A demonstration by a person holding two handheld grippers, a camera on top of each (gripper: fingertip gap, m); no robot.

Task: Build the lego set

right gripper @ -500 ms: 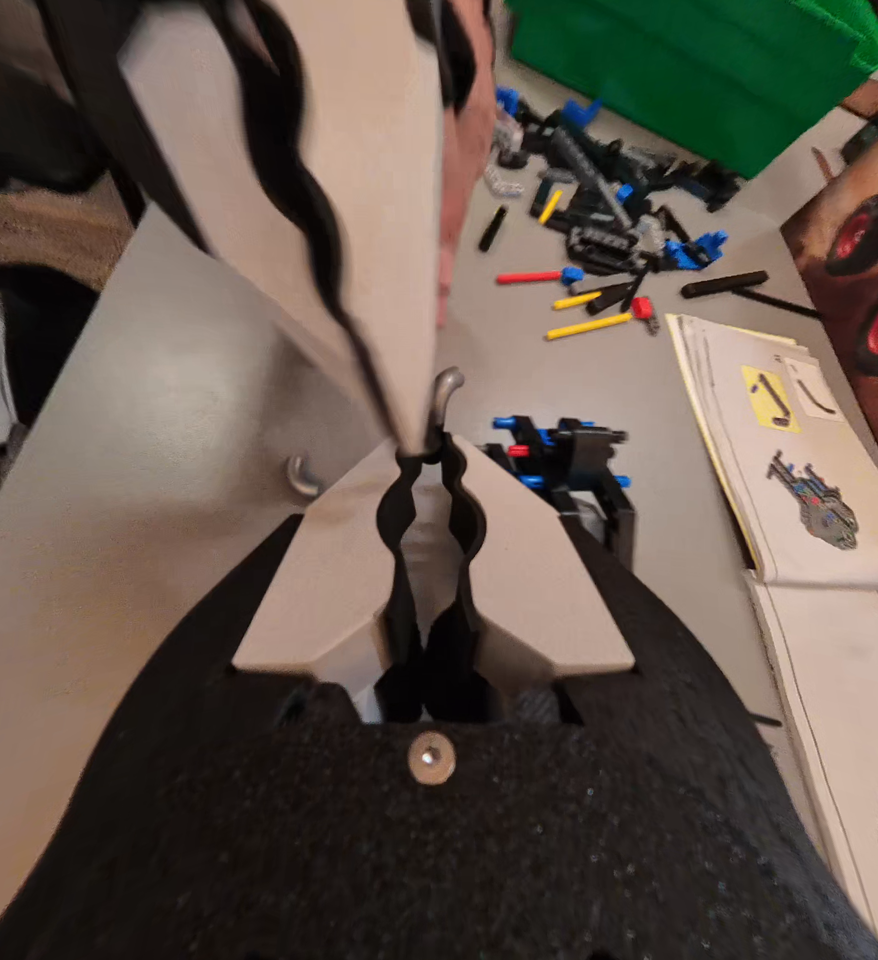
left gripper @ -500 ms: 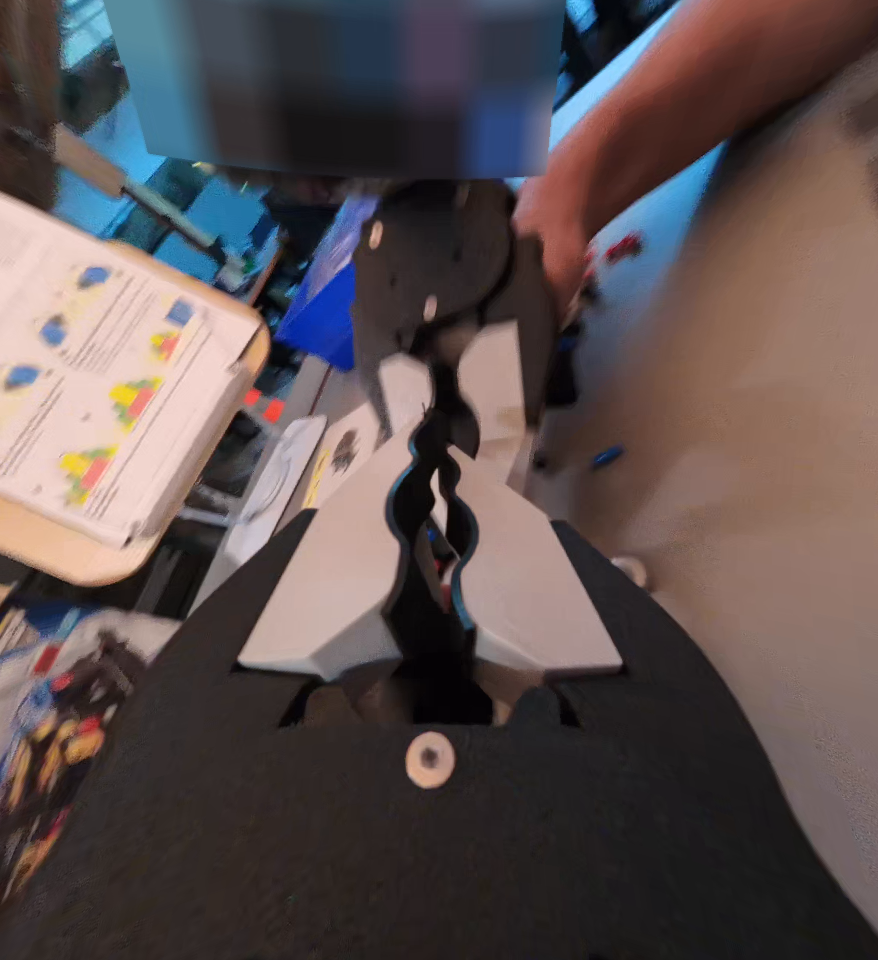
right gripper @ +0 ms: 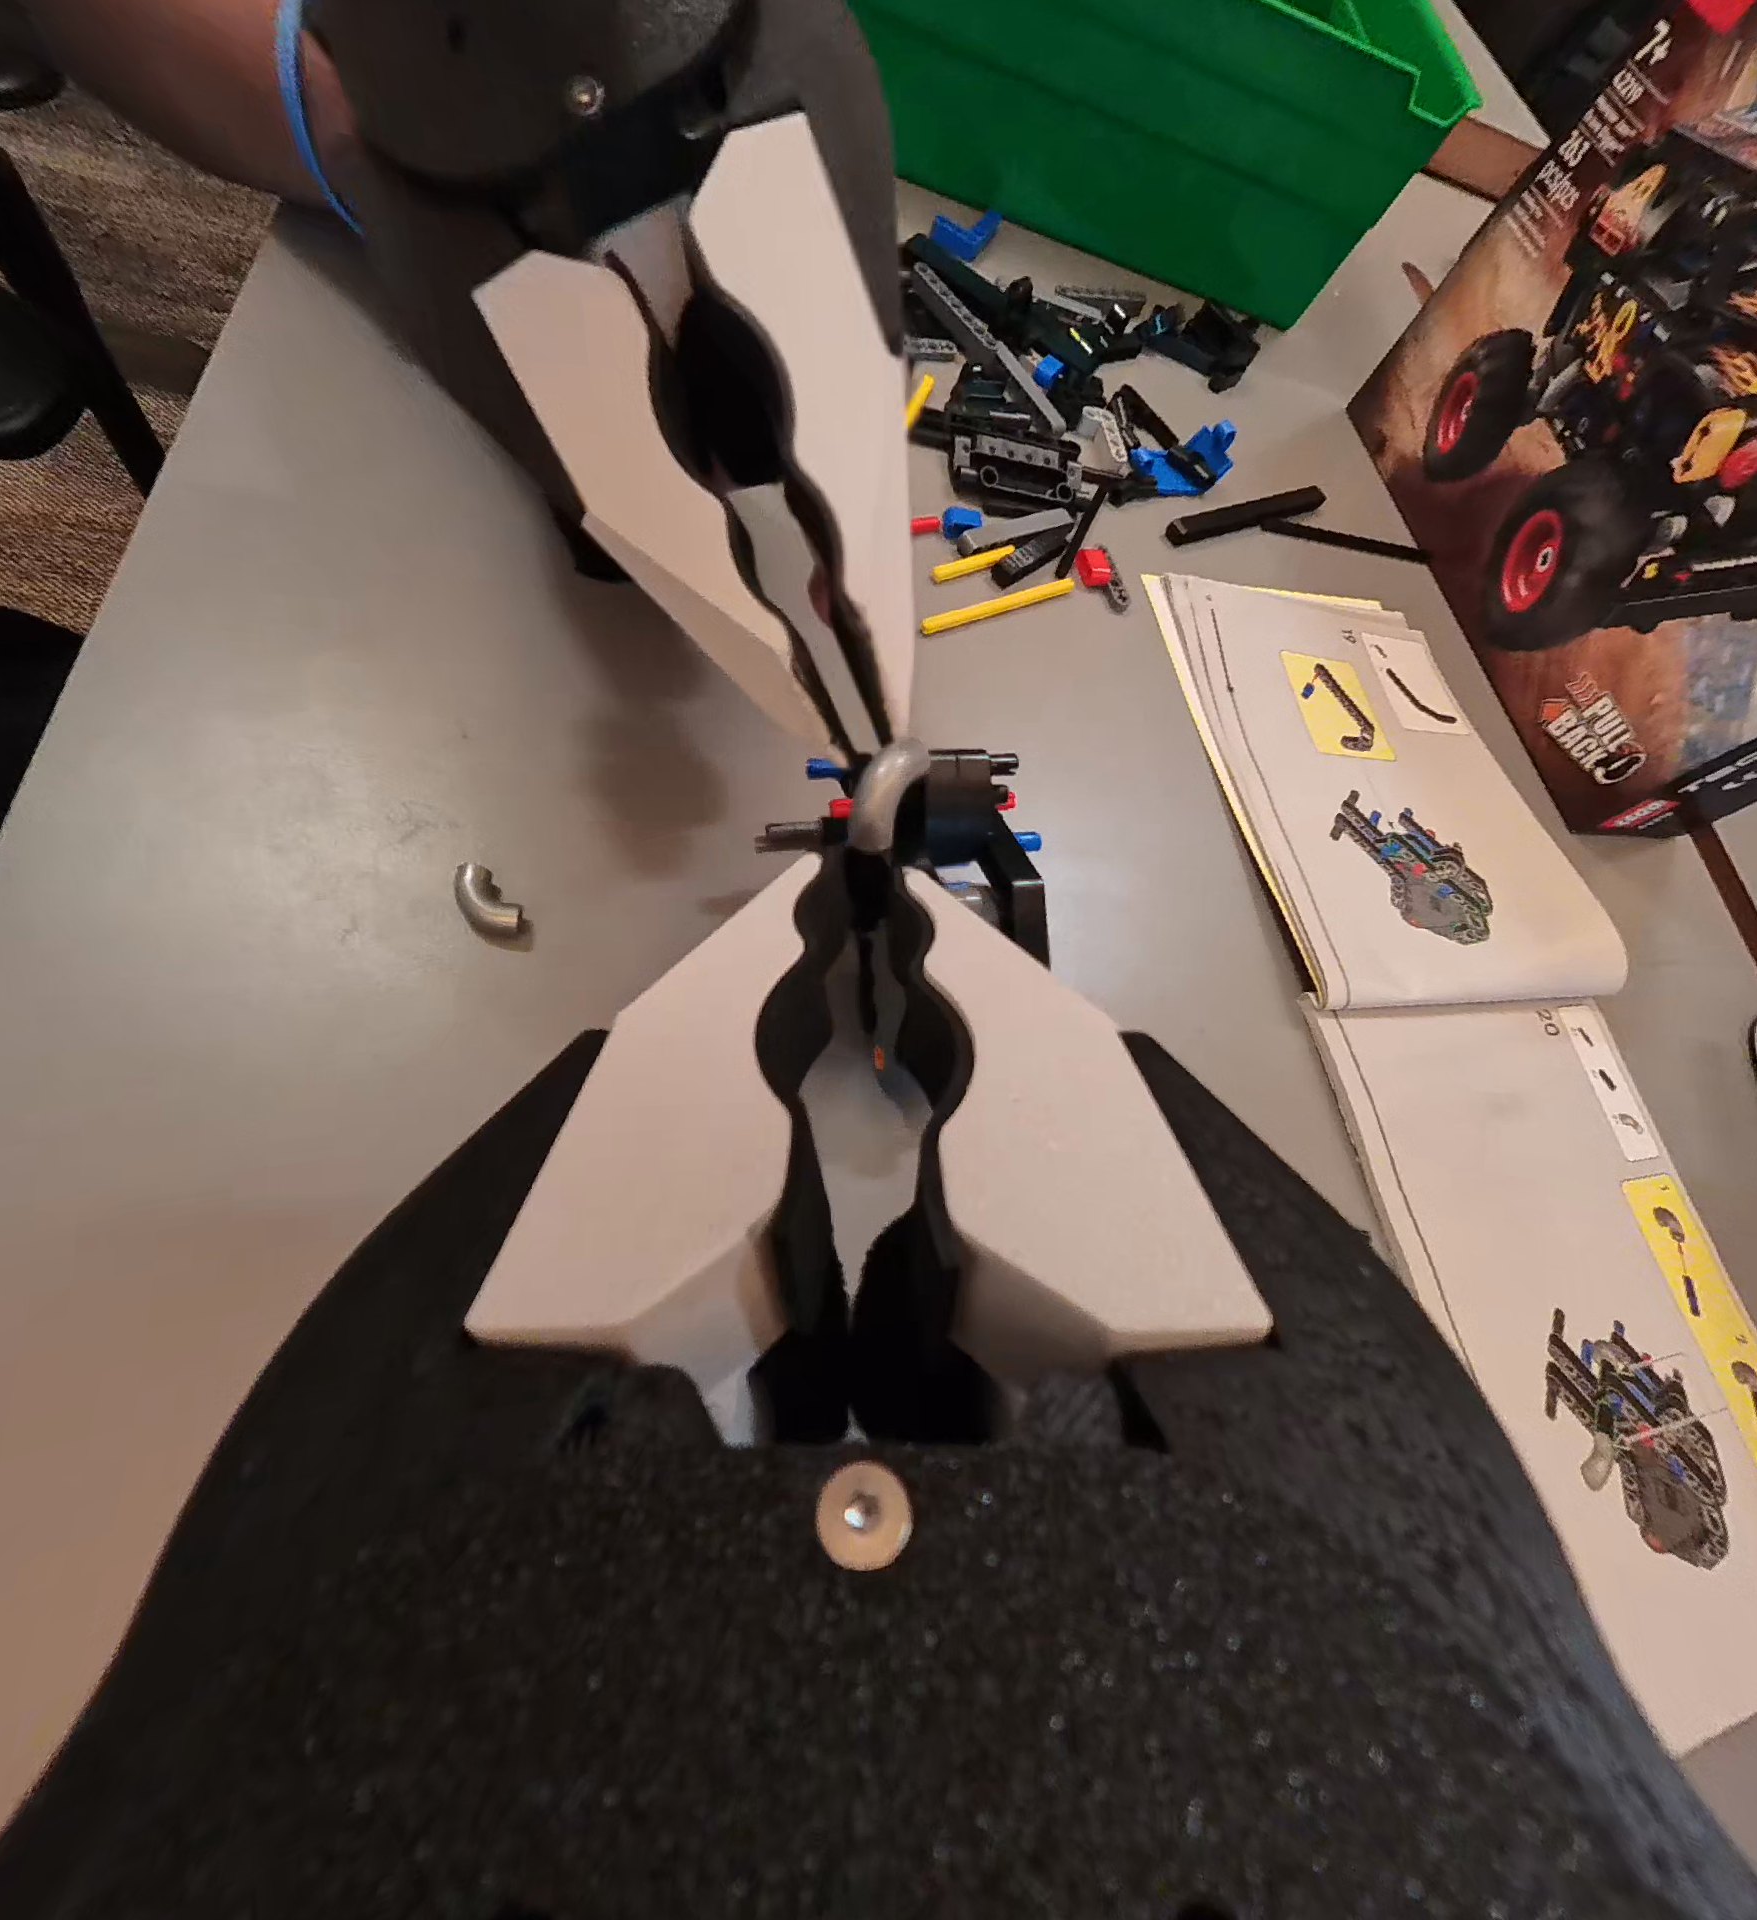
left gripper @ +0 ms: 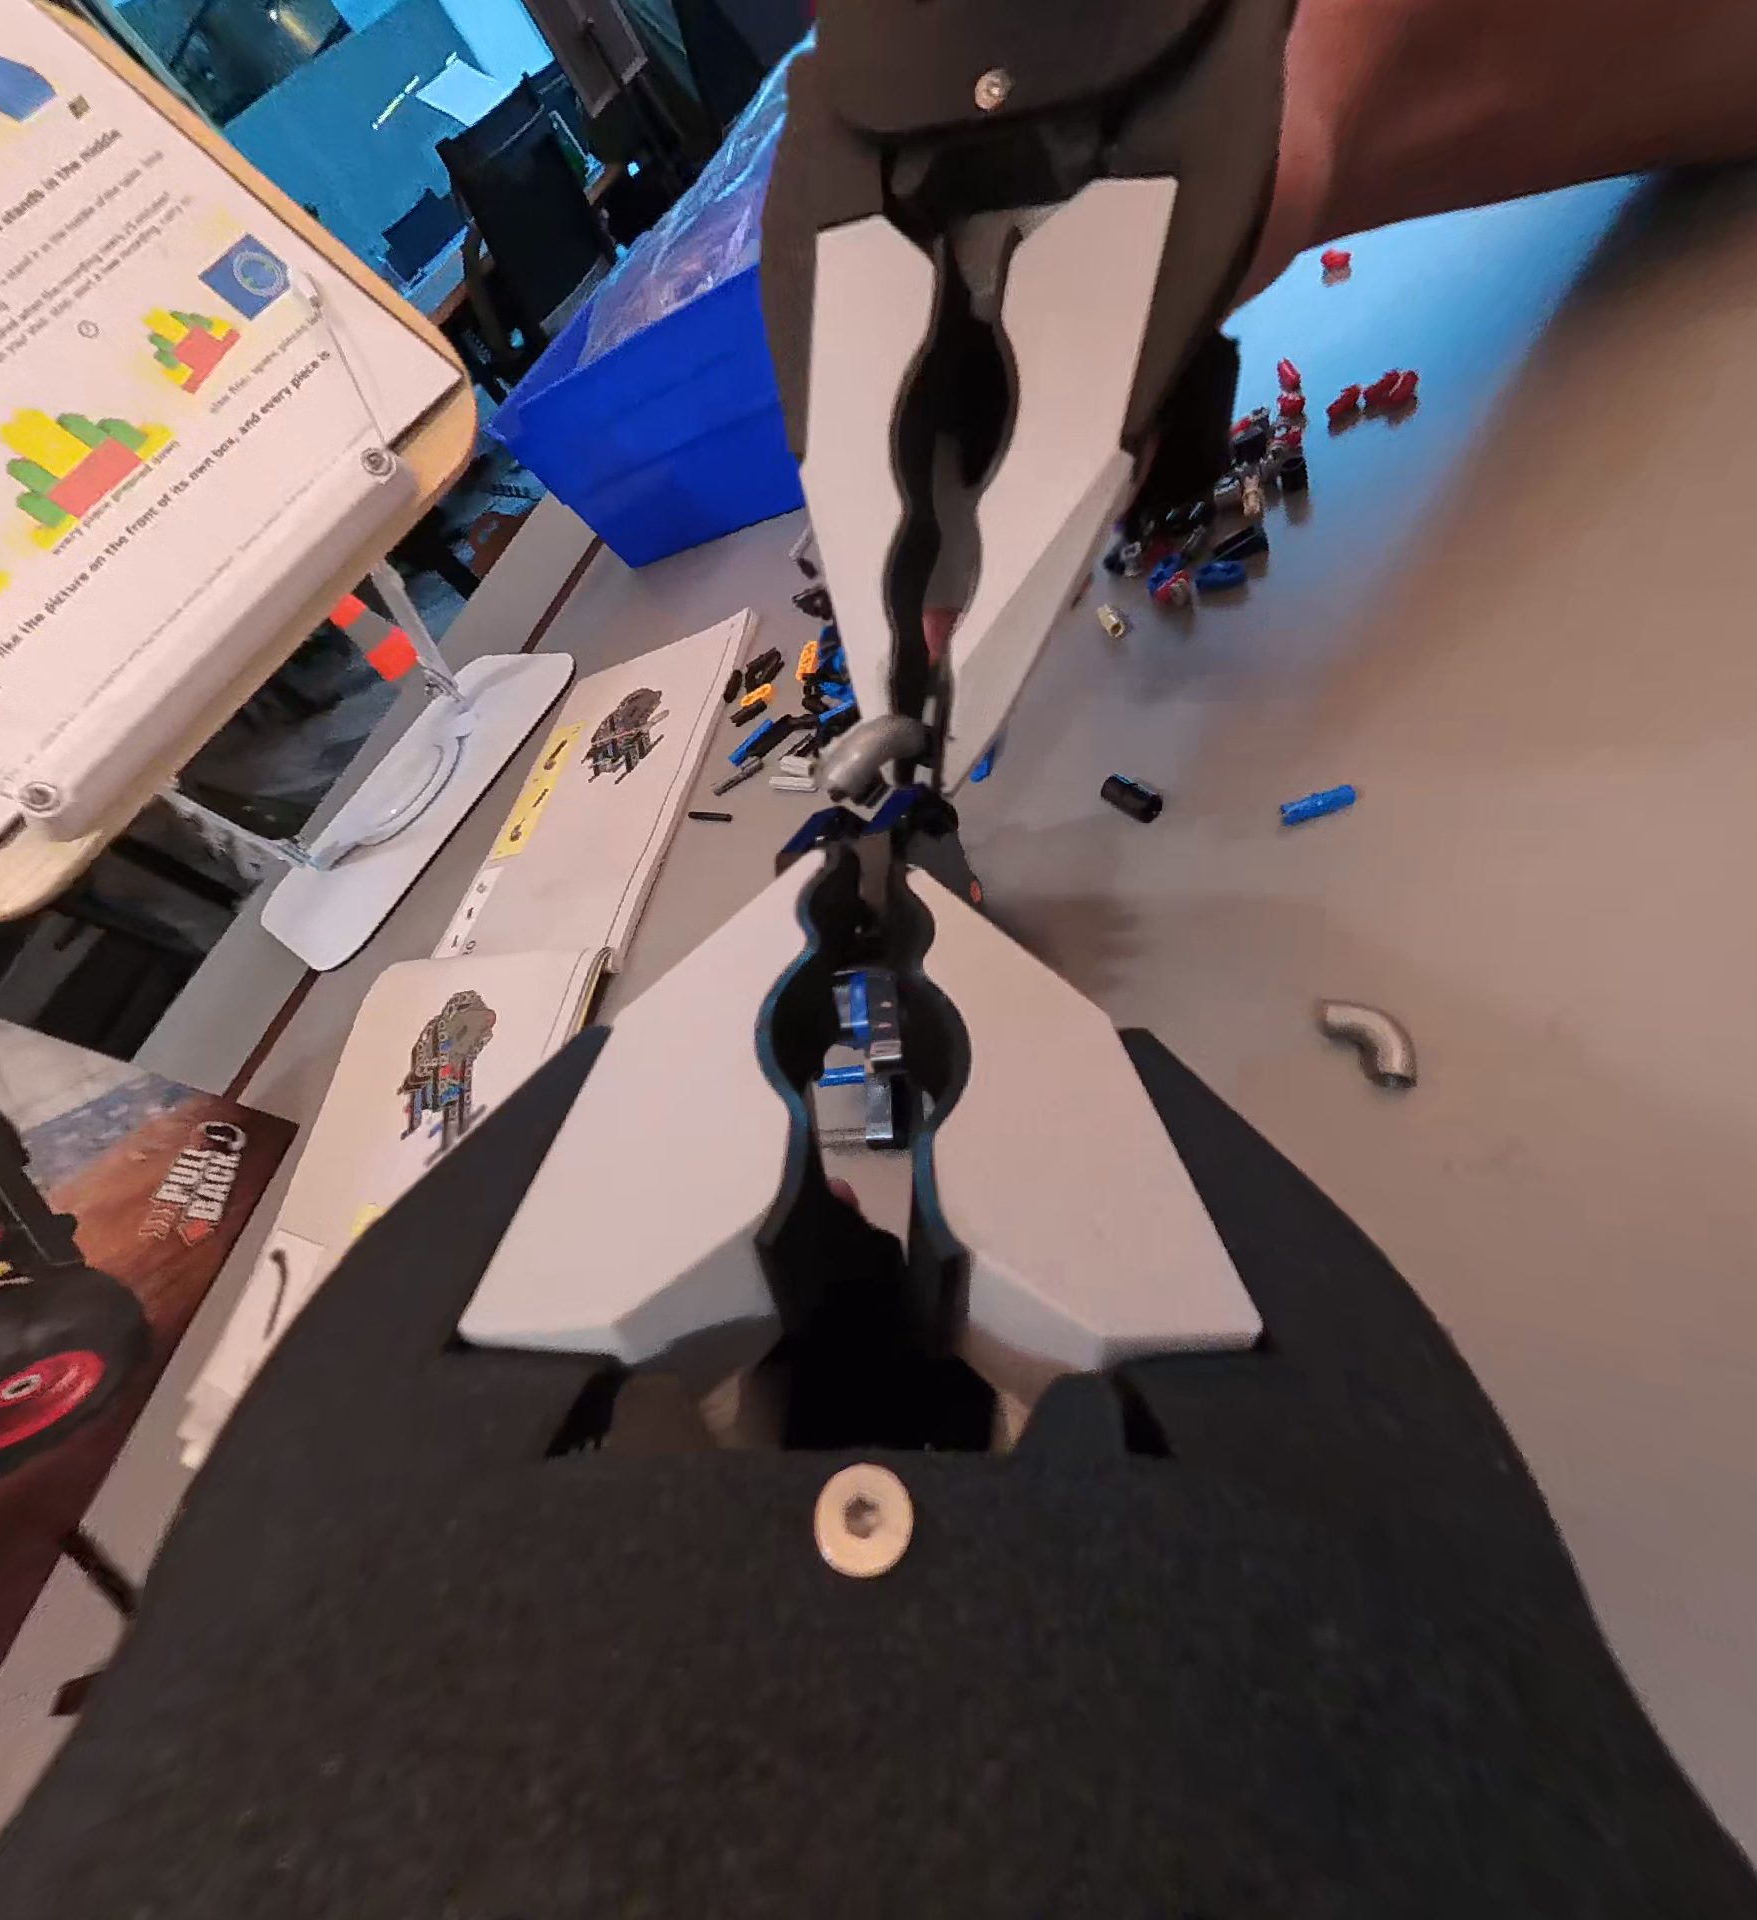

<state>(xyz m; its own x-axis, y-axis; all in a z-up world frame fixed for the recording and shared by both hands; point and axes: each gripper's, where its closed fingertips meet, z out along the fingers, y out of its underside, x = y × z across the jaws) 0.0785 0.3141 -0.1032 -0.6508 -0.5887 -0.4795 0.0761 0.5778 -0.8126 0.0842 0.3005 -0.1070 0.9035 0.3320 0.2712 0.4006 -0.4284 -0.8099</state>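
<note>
1. Tongs are meeting tip to tip over the grey surface (right gripper: 282, 727), one pair coming in from each side.
2. Left tongs (left gripper: 863, 868) are pressing almost together at the tips, pinching a dark part at the top of the model (right gripper: 967, 831).
3. That model, a small black frame with blue and red pins sticking out, is standing on the surface just behind the meeting tips; more of it is showing through the gap between the left fingers (left gripper: 687, 1101).
4. Right tongs (right gripper: 858, 868) are pinching a grey elbow (right gripper: 889, 795), its curved end sticking out past the tips and touching the model's top.
5. Seen from the left wrist view, the elbow (left gripper: 874, 743) is sitting right at the far tongs' tips, just above the left pair.
6. A second elbow (right gripper: 489, 904) is lying loose on the surface, well apart from the model.
7. An open booklet (right gripper: 1425, 810) is lying beside the model, with the set's box (right gripper: 1632, 416) standing behind it.
8. Loose parts (right gripper: 1050, 416), black, blue, yellow and red, are lying heaped in front of a green bin (right gripper: 1113, 125).
9. A blue bin (left gripper: 666, 416) is sitting at the surface's far edge in the left wrist view.
</note>
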